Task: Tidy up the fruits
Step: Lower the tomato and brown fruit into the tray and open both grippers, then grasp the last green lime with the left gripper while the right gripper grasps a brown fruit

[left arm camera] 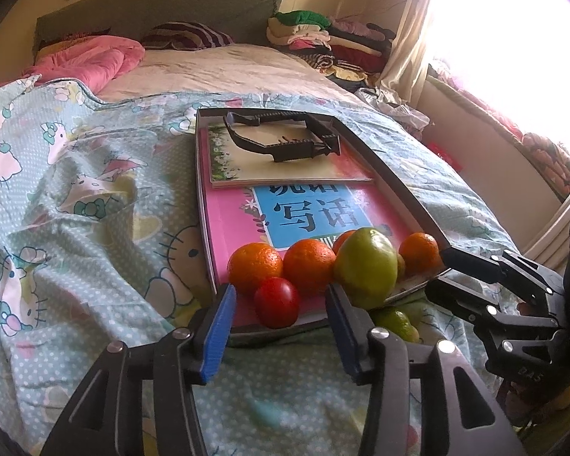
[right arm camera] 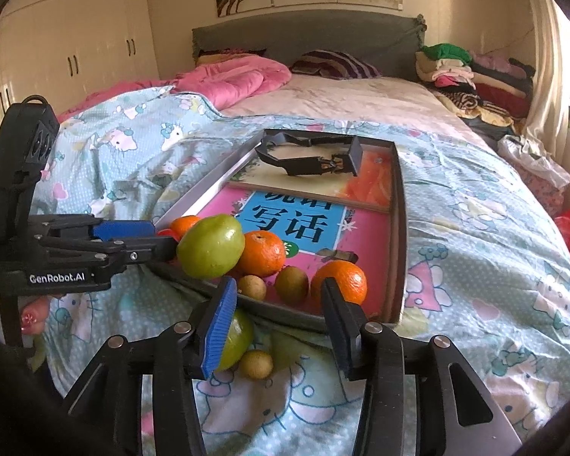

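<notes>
A shallow grey tray (left arm camera: 406, 190) (right arm camera: 399, 205) lies on the bed with books inside. At its near end lie several oranges (left arm camera: 255, 266) (right arm camera: 263, 252), a red fruit (left arm camera: 276, 302), small brown fruits (right arm camera: 291, 284) and a large green fruit (left arm camera: 366, 268) (right arm camera: 211, 247) at the tray's near rim. My left gripper (left arm camera: 281, 315) (right arm camera: 159, 235) is open, its fingers either side of the red fruit. My right gripper (right arm camera: 277, 307) (left arm camera: 442, 266) is open just before the tray's near edge. Another green fruit (right arm camera: 236, 338) (left arm camera: 395, 321) and a small brown fruit (right arm camera: 255, 364) lie on the quilt below the tray.
A black clamp-like tool (left arm camera: 285, 138) (right arm camera: 311, 154) rests on a book at the tray's far end. The Hello Kitty quilt (left arm camera: 76, 197) covers the bed. A pink blanket (right arm camera: 228, 79), striped pillow and a clothes pile (right arm camera: 471, 72) lie at the head.
</notes>
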`<move>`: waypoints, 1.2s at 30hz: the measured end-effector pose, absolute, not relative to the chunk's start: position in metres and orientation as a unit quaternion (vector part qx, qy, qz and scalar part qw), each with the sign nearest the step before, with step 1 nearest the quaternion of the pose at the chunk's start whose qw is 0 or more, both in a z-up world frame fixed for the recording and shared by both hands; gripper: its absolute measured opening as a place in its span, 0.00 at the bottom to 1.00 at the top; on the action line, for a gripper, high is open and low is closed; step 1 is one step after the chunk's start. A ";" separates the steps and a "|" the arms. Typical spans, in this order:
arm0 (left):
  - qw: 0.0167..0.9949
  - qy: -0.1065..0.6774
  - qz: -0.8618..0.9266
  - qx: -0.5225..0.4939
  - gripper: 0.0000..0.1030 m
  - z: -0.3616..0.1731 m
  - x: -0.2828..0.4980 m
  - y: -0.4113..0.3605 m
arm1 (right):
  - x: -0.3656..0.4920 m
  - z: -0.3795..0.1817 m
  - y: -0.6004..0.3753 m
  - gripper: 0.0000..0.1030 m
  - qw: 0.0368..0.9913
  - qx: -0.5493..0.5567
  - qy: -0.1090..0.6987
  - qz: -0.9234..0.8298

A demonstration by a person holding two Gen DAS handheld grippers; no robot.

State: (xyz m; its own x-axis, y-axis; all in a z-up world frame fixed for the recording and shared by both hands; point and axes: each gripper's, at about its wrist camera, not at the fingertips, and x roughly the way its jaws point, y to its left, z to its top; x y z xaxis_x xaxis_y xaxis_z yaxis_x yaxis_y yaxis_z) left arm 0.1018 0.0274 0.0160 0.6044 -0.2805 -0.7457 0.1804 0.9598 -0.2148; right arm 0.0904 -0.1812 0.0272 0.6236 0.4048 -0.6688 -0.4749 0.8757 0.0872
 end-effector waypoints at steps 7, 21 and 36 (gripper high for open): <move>0.904 0.404 -0.130 -0.056 0.60 0.032 0.088 0.027 | 0.077 0.033 -0.190 0.51 0.904 -0.059 0.350 0.238; 0.893 0.412 -0.178 -0.045 0.66 0.041 0.055 0.001 | 0.048 0.021 -0.207 0.52 0.899 -0.082 0.362 0.231; 0.858 0.470 -0.202 -0.044 0.65 0.004 0.067 -0.042 | 0.041 -0.012 -0.186 0.48 0.876 -0.112 0.386 0.267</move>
State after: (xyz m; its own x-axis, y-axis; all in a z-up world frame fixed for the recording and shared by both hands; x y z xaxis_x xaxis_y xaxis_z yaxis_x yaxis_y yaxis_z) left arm 0.0670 -0.0418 0.0036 0.4760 -0.3882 -0.7891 0.3045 0.9145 -0.2662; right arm 0.0413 -0.1856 -0.0123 0.5586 0.3810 -0.7368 -0.5548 0.8319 0.0096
